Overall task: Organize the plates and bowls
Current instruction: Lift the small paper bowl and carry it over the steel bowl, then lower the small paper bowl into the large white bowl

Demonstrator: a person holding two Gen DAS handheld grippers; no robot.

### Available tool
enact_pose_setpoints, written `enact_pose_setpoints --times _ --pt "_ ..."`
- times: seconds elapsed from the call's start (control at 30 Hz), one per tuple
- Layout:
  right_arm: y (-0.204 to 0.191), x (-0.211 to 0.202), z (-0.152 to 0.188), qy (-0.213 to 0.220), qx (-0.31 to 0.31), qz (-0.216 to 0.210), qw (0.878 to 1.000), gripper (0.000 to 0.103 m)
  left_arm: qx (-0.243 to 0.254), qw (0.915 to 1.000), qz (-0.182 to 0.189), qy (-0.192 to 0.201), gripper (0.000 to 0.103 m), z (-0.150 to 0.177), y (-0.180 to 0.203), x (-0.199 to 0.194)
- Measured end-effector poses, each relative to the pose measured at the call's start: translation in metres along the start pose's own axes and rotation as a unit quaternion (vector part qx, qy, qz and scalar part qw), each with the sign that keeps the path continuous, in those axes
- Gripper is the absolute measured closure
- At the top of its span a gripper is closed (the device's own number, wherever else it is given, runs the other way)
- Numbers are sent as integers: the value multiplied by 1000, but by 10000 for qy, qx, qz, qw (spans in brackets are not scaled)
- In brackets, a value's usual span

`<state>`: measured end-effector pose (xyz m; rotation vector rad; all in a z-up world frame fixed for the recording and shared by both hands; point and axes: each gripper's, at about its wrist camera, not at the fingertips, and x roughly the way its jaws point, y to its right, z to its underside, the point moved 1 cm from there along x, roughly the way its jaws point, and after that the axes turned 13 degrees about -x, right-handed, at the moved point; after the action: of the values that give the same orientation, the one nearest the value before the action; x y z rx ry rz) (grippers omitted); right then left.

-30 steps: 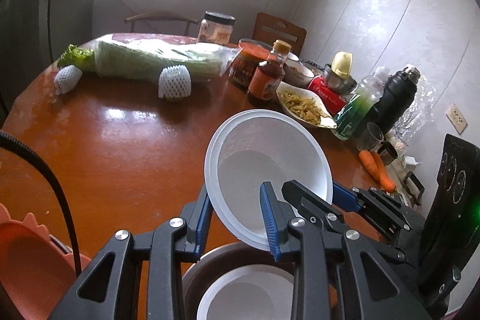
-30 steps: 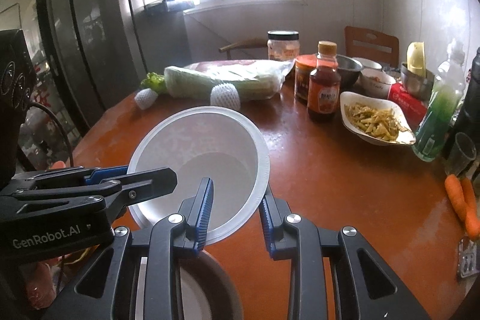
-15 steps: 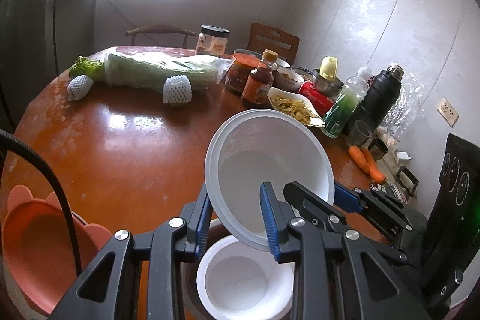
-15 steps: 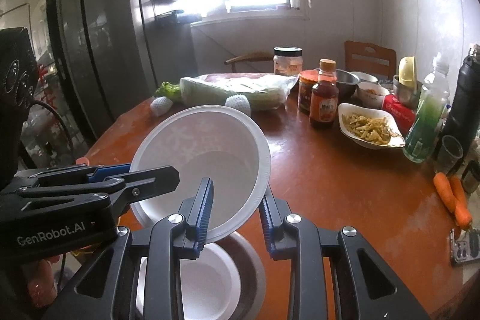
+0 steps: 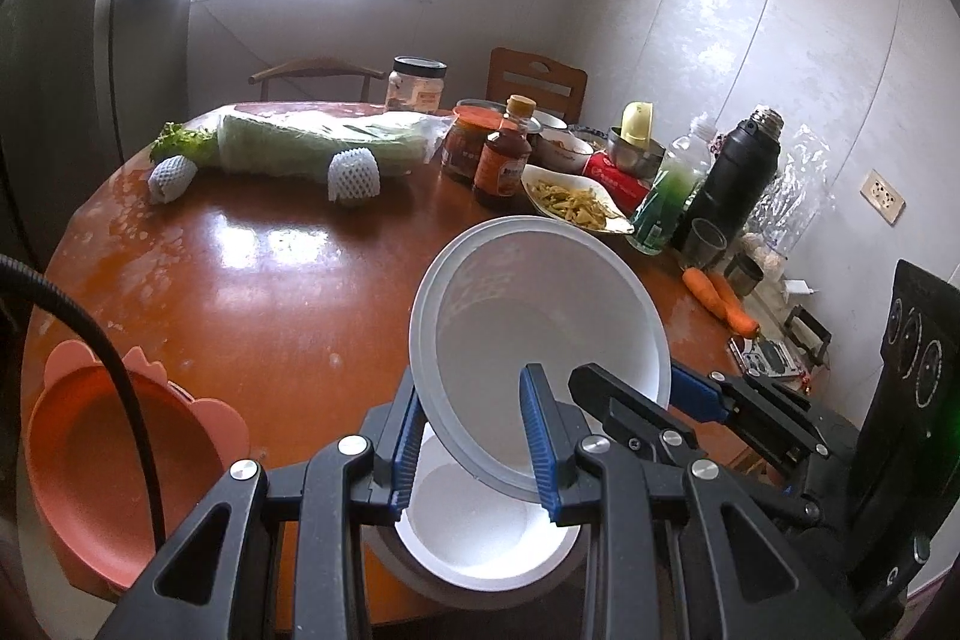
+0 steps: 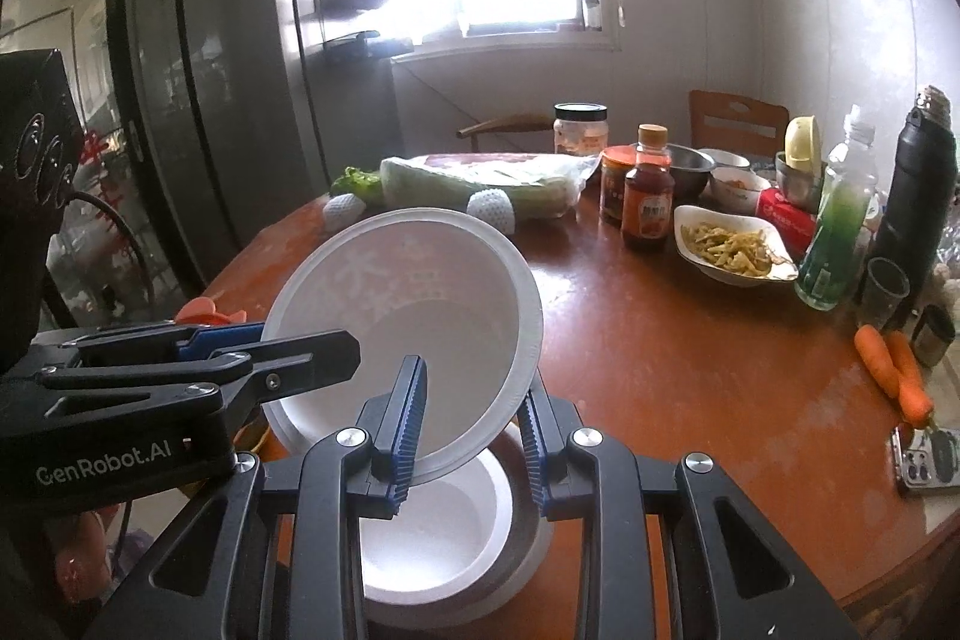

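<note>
Both tongs are clamped on the same white bowl, one on each side of its rim. Left tongs (image 5: 477,451) grip the near rim of the white bowl (image 5: 540,334): one blue pad inside, one outside. Right tongs (image 6: 471,436) do the same from the other side, with the wall of the white bowl (image 6: 408,316) pinched between the blue pads.

The bowl is off the table and tilted, mouth facing both cameras.

Directly under it, at the near table edge, a second white bowl (image 5: 486,526) sits nested inside a grey-brown bowl (image 5: 420,583). Same stack in the right wrist view: second white bowl (image 6: 432,538), outer grey-brown bowl (image 6: 531,526). The held bowl is apart from the stack, as far as I can tell.

An orange scalloped plate (image 5: 114,466) sits at the near left of the table (image 5: 270,292), partly crossed by a black cable (image 5: 114,370).

Far side of the table:
- wrapped cabbage (image 5: 324,148)
- sauce bottle (image 5: 503,157)
- white dish of food (image 5: 573,208)
- green bottle (image 5: 672,196)
- black flask (image 5: 735,178)

Two carrots (image 5: 720,301) lie near the right edge.
</note>
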<state>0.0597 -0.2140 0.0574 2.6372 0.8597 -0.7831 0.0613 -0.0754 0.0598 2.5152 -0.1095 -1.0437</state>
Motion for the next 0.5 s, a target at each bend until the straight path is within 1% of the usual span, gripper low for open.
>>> enact_pose_setpoints --times 0.5 --pt "-11 -7 19 -202 -25 -38 9998 72 -23 9995 -112 -306 71 23 -4 0"
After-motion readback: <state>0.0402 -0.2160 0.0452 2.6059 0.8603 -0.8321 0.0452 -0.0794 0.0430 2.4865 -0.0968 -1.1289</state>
